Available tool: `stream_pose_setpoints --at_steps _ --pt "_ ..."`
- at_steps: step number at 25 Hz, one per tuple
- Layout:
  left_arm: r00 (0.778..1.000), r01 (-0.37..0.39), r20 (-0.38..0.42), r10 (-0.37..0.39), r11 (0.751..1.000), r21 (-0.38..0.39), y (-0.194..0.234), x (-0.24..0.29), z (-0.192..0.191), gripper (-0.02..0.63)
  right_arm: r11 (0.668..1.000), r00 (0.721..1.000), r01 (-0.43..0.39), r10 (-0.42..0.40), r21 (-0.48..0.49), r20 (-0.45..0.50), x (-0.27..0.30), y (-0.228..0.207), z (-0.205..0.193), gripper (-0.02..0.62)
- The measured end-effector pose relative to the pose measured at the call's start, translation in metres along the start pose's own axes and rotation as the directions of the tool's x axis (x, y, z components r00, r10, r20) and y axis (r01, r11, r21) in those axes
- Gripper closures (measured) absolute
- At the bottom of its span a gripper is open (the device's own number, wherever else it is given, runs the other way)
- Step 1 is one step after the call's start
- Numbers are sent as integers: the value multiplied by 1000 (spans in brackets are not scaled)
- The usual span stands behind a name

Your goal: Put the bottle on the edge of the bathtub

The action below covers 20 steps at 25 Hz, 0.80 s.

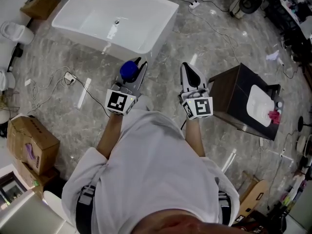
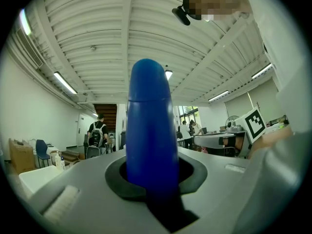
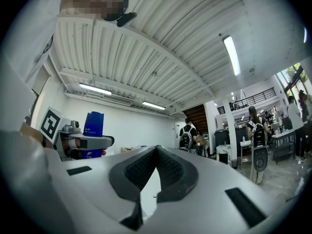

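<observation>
— Item: bottle. Where was it?
— Clenched in your left claw, near the bathtub but not yet over its edge. Rigid, smooth, probably light and slippery; best held mid-body. Your right claw was closed on nothing.
— Anything unclear?
— Its base was hidden between the pads, and its fill level could not be told.

Legible text: none.
Bottle, blue, seen left of the right gripper jaws: small pale print on its side, too small to read.
Marker cubes, one behind each pair of jaws: black-and-white square code patterns, no letters or digits.
Cardboard box, far left of the jaws: purple mark, illegible.
</observation>
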<state>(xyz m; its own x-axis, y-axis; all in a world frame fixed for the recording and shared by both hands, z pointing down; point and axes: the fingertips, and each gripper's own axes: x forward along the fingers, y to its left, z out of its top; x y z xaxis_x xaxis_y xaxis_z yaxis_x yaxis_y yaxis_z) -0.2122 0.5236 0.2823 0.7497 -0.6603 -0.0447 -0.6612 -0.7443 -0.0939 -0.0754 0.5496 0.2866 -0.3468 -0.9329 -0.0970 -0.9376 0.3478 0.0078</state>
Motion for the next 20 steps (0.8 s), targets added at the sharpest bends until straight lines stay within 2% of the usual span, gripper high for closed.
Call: stream_pose_setpoints --at_steps 6,11,14,20 --pt "1000 16 -19 -16 1000 -10 2 22 -10 517 1000 1000 21 -21 9 -17 5 -23 -7 595" --pt "1000 2 -27 -3 999 -49 18 69 -30 517 999 998 43 -43 -2 -48 25 -65 -21 595" --pt "1000 -4 -16 3 998 -60 38 106 -37 517 999 997 47 -48 -14 -62 51 -93 -27 595" --pt "1000 4 0 -4 999 -33 87 193 -42 517 999 996 27 -30 -31 -88 129 -155 -39 595"
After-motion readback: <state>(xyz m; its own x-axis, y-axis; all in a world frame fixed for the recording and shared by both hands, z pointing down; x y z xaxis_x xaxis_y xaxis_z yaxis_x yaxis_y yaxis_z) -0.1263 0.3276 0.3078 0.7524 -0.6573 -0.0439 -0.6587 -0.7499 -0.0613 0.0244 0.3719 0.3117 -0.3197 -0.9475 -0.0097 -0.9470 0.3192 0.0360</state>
